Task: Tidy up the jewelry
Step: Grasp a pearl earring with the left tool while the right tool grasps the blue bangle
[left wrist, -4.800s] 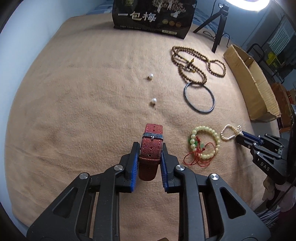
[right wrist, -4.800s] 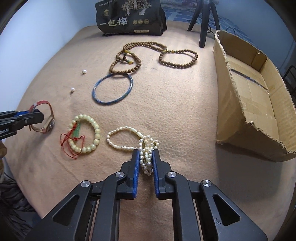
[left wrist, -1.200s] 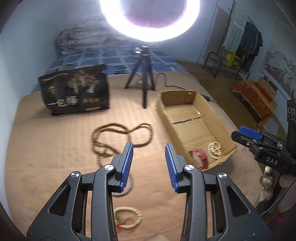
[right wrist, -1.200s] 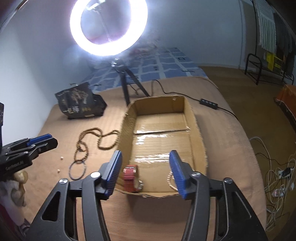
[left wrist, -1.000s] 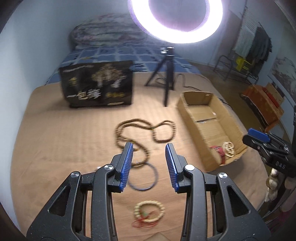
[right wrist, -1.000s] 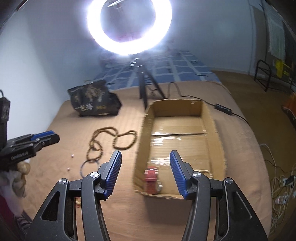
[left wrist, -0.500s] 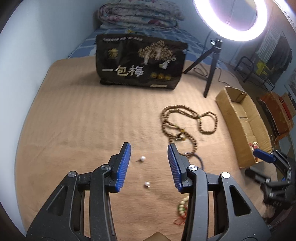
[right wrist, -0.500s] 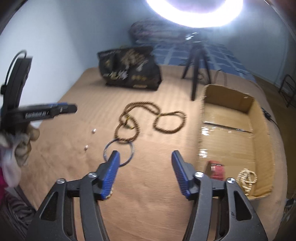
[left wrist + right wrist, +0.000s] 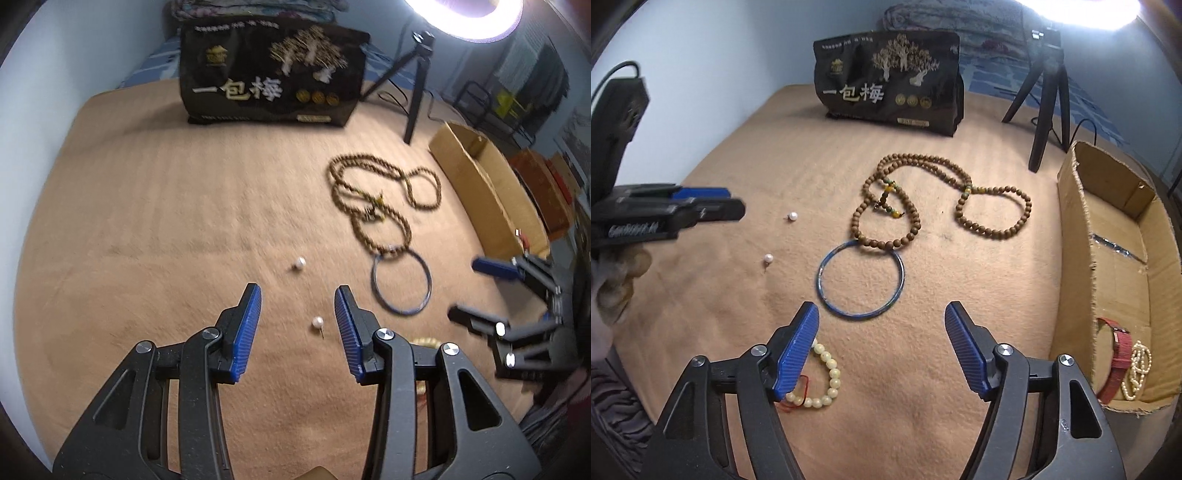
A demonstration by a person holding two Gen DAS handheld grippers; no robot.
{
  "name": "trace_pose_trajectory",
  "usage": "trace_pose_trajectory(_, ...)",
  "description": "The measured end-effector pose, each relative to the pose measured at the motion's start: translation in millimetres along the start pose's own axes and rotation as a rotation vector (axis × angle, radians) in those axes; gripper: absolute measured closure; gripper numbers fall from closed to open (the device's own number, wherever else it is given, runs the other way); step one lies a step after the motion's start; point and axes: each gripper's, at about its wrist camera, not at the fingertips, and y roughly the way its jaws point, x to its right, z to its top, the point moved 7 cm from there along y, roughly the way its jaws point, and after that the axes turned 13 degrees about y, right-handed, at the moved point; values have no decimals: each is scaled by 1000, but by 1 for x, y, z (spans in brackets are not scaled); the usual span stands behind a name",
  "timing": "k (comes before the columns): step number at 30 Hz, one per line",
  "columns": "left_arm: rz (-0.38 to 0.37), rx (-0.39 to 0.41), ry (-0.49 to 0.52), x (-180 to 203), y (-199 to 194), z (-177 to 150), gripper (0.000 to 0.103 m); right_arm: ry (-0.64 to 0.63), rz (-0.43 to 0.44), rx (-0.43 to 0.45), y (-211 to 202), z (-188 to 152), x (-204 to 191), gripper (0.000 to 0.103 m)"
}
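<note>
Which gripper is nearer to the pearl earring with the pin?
Left. The left gripper frames the pearl earring; the right gripper hovers beyond the blue bangle.

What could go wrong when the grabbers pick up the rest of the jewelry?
1. The pearl earring between the left gripper fingers is tiny and round; it might roll or slip out.
2. The blue bangle touches the brown bead necklace, so lifting one may drag the other.
3. The right gripper, its jaws just opened wider, has one finger over the pale bead bracelet and could snag its red cord.
</note>
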Motion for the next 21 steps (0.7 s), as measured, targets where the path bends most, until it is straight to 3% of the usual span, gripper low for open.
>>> trace_pose_trajectory(10, -29, -44, 74, 16, 21, -15, 61, -30, -10, -23, 21, 1, -13, 33)
trace_pose_trajectory(19, -22, -60, 112, 18, 31, -19, 68, -42, -3, -73, 42, 0, -20, 32)
trace_pose_trajectory(21, -21, -68, 116, 18, 34, -20, 73, -45, -2, -71, 45, 1, -20, 32)
